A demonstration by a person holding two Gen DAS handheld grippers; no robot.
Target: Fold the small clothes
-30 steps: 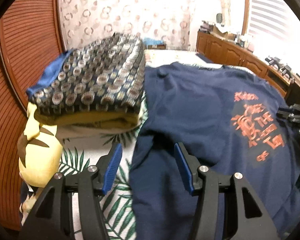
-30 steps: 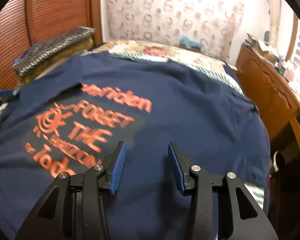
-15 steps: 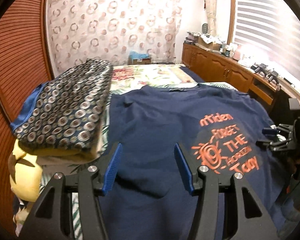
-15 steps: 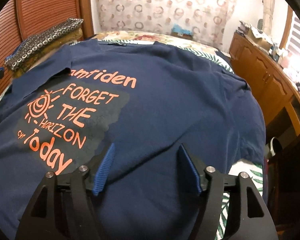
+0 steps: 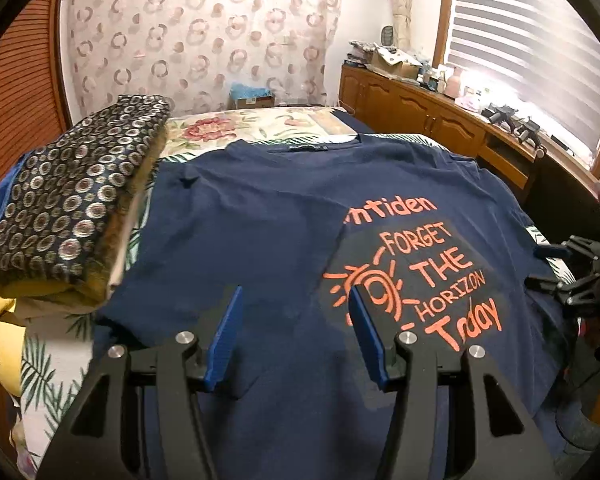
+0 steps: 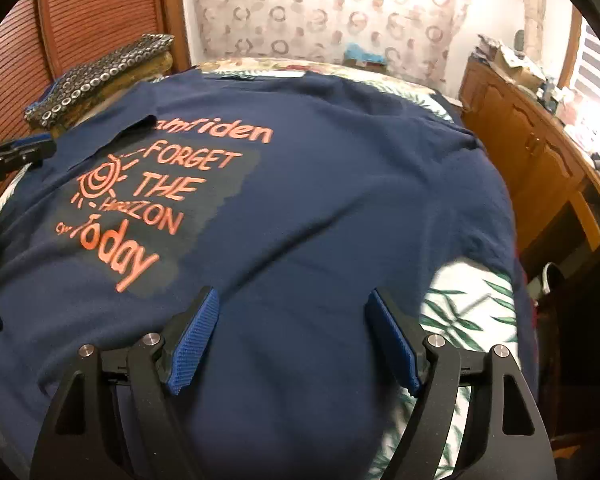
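A bed (image 5: 56, 364) with a palm-leaf sheet fills this small room, with patterned wallpaper behind it, a wooden cabinet (image 5: 416, 112) along the window side and a slatted wooden door (image 6: 100, 12) on the other. Spread flat across the bed lies the navy T-shirt (image 5: 252, 232), collar toward the far wall, its orange print (image 5: 416, 276) facing up; one part of the cloth is folded over and covers the start of the top word. Beside the shirt, toward the door, sits a stack of folded clothes (image 5: 68, 200) topped by a dark ring-patterned piece, with a yellow cushion (image 5: 0, 344) below it.

My left jaws (image 5: 296, 320) stand about half open above the shirt's lower part, near the sun drawing. Nothing sits between the blue pads (image 5: 224, 340), and I cannot tell whether their tips touch the cloth.

My right jaws (image 6: 292, 320) are opening, already spread wide, over the plain navy area near the shirt's hem and side edge, where the leafy sheet shows just beside the right pad (image 6: 396, 344). They grip nothing; only flat cloth lies under the gap.

From each side I see the other tool at the shirt's opposite edge.
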